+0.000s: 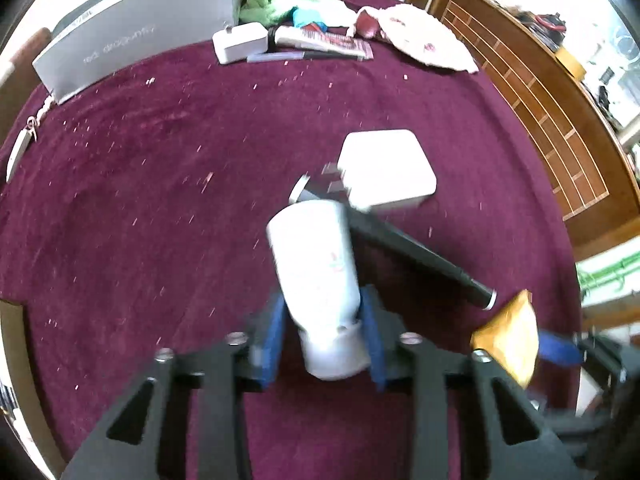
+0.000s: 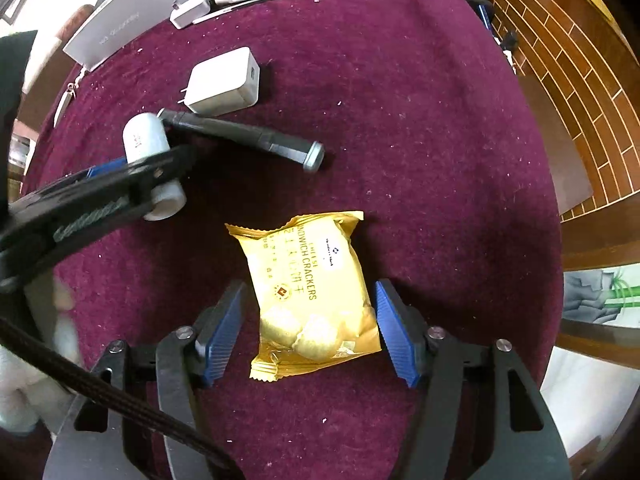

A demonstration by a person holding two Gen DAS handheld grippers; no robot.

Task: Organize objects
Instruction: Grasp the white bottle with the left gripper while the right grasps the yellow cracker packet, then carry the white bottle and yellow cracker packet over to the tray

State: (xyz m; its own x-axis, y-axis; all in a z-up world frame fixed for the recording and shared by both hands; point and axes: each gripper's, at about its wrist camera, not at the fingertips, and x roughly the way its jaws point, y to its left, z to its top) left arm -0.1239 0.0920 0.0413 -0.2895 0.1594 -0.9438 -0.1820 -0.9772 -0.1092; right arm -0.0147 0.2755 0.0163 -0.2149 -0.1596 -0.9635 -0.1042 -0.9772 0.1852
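Left hand-held gripper [image 1: 324, 336]: the blue pads are clamped on the neck end of a white tube [image 1: 316, 276], just above its cap, while the tube body lies forward on the maroon tabletop [image 1: 160, 160]. Risk: the grip sits at one end only, so the long body may swing or slip out on lifting. The tube's far end touches a dark pen-like tool [image 1: 416, 254]; any sweep of the tube is likely to drag or roll that tool.

Right hand-held gripper [image 2: 308, 332]: the jaws stand apart on either side of a yellow cracker packet [image 2: 308, 292], with neither pad pressing on it. Risk: the packet is soft and air-filled; closing hard could crush the crackers, and closing on the crimped edge alone could let it slide free.

Beyond the tool lies a white charger [image 1: 386, 168], near enough to be nudged by the tool. Further back, a grey box [image 1: 132, 36], a second white adapter [image 1: 240, 42] and cloths [image 1: 420, 36] crowd the far edge, leaving little room to set things down there.
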